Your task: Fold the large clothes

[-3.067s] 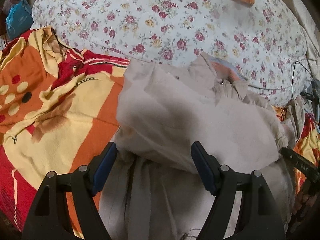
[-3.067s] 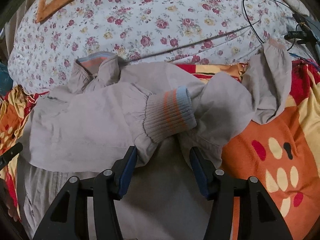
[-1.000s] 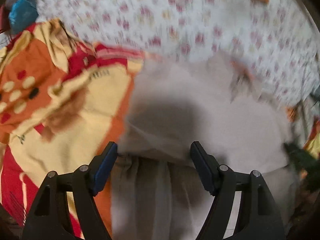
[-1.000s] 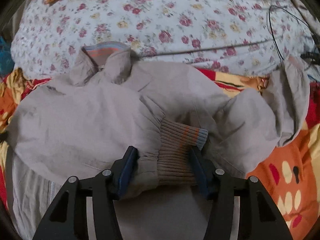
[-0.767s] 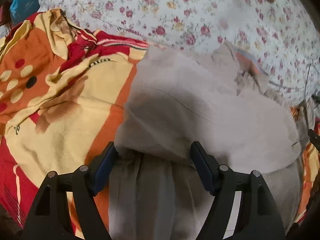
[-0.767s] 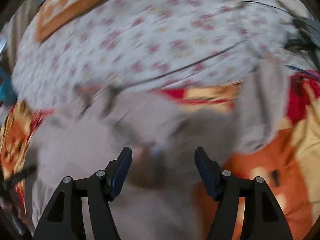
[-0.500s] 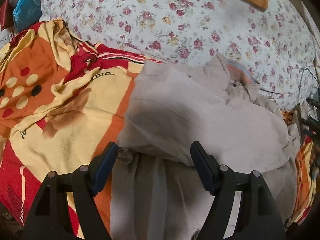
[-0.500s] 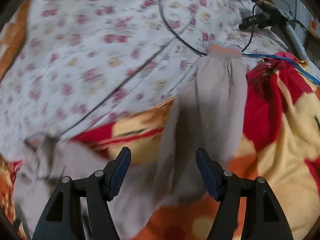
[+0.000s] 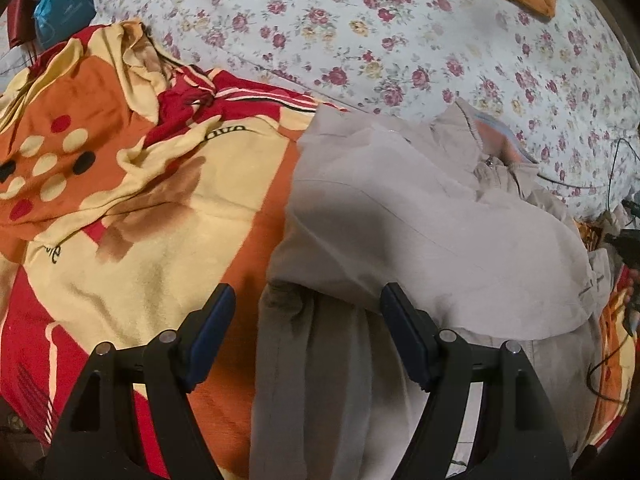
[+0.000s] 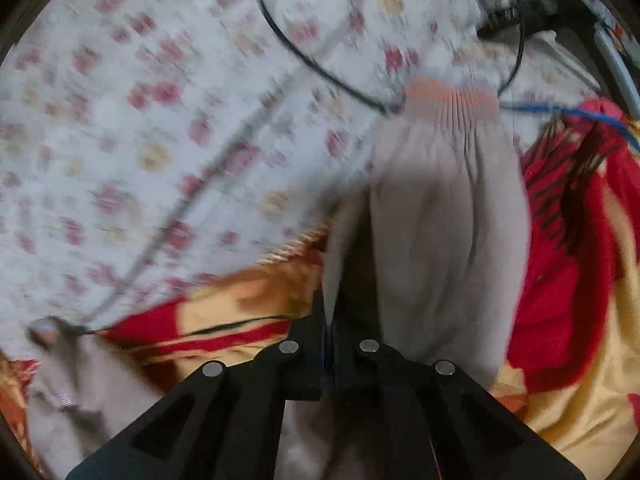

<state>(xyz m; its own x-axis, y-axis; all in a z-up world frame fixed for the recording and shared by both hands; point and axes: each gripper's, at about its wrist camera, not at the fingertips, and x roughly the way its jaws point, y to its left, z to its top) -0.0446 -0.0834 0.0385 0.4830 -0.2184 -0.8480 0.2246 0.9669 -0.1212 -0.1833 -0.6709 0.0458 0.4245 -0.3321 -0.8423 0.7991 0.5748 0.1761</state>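
Pinching the beige jacket's sleeve (image 10: 444,216), the right gripper (image 10: 328,320) had it running toward twelve o'clock, cuff farthest; only the left gripper (image 9: 306,324), fingers spread wide, saw the collar (image 9: 492,140) at one o'clock.

matt beige woven cloth jacket (image 9: 420,216), ribbed knit cuff (image 10: 452,104). fuzzy fleece blanket (image 9: 132,208), orange-red. thin floral cotton sheet (image 9: 360,32). matt black plastic left gripper (image 9: 306,316), dark blue rubbery pads (image 9: 208,332).
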